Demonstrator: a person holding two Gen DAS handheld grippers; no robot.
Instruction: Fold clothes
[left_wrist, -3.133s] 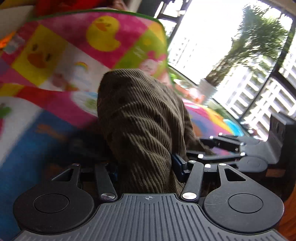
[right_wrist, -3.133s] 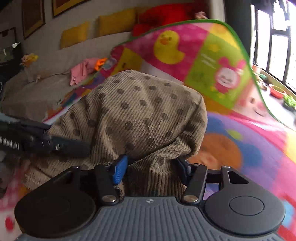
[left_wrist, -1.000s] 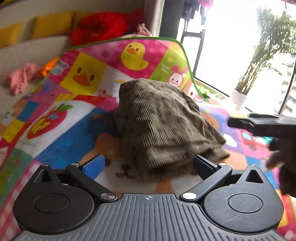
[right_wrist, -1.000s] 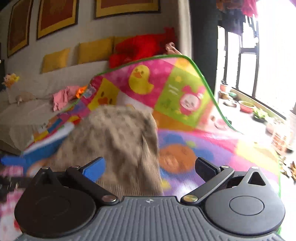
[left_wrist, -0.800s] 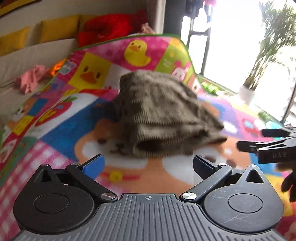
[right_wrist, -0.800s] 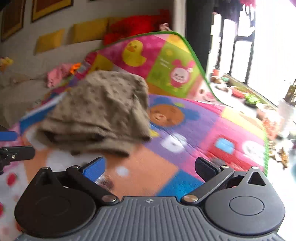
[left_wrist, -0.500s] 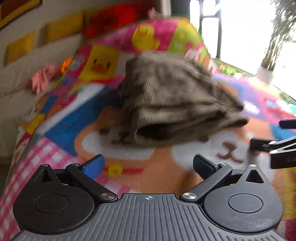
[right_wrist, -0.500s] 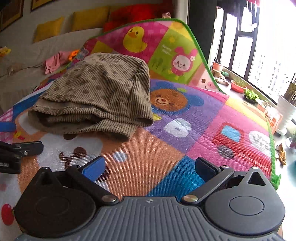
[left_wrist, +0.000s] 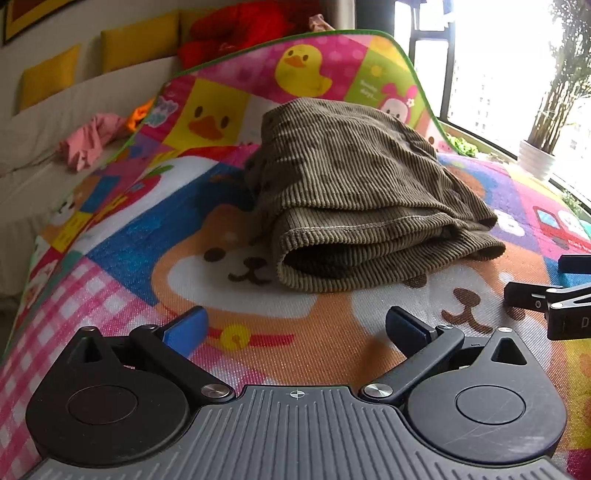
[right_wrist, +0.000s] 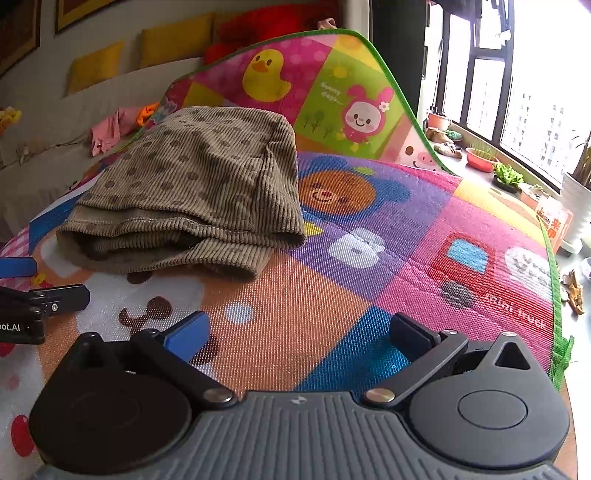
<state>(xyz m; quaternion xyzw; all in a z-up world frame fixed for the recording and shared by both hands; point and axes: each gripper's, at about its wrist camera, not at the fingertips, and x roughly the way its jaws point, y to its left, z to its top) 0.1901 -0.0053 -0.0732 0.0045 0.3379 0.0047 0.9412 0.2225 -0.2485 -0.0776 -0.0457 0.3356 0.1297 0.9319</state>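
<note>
Play mat, one folded garment, two tools parted

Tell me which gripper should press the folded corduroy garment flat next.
Probably left. The left gripper is open and faces the brown corduroy garment head-on; the right gripper, also open, points at bare play mat, garment off to its left.

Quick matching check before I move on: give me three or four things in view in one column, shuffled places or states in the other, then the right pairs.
Things:
1. brown corduroy garment
2. left gripper
3. pink cloth
4. potted plant

Places or states:
A. by the window
B. folded on the play mat
C. crumpled on the sofa
D. open, holding nothing

Pairs: 1-B, 2-D, 3-C, 4-A
</note>
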